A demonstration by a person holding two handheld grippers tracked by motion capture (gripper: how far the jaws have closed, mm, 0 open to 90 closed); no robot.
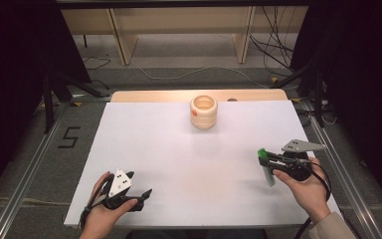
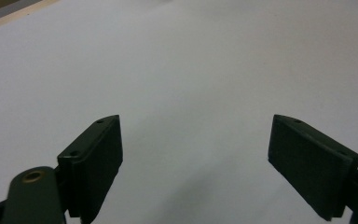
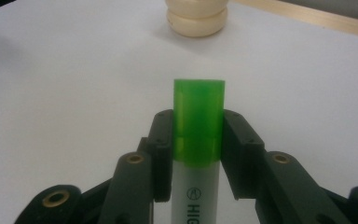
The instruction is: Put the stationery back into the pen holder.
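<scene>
High view: white table [image 1: 189, 164], person's hands at near edge. Left gripper [image 1: 142, 195] low at near-left corner, pointing right. Right gripper [image 1: 264, 158] at near-right, pointing left, w/ a highlighter [image 1: 267, 169] hanging from its tip toward the table. Cream ribbed cup [image 1: 203, 111] stands upright at far-centre, orange mark on its side, well apart from both grippers.

Left gripper view adds what high view can't resolve: left gripper [image 2: 196, 154] jaws spread wide, nothing between them, bare table surface [image 2: 191, 70] beyond.

Right gripper view: right gripper [image 3: 198, 140] jaws clamped on the highlighter [image 3: 198, 140], one each side, at the join of green cap & white barrel. Cap end projects past jaw tips; printed letters "HIG" legible on barrel. Cup [image 3: 196, 18] base straight ahead of the cap, far off.
</scene>
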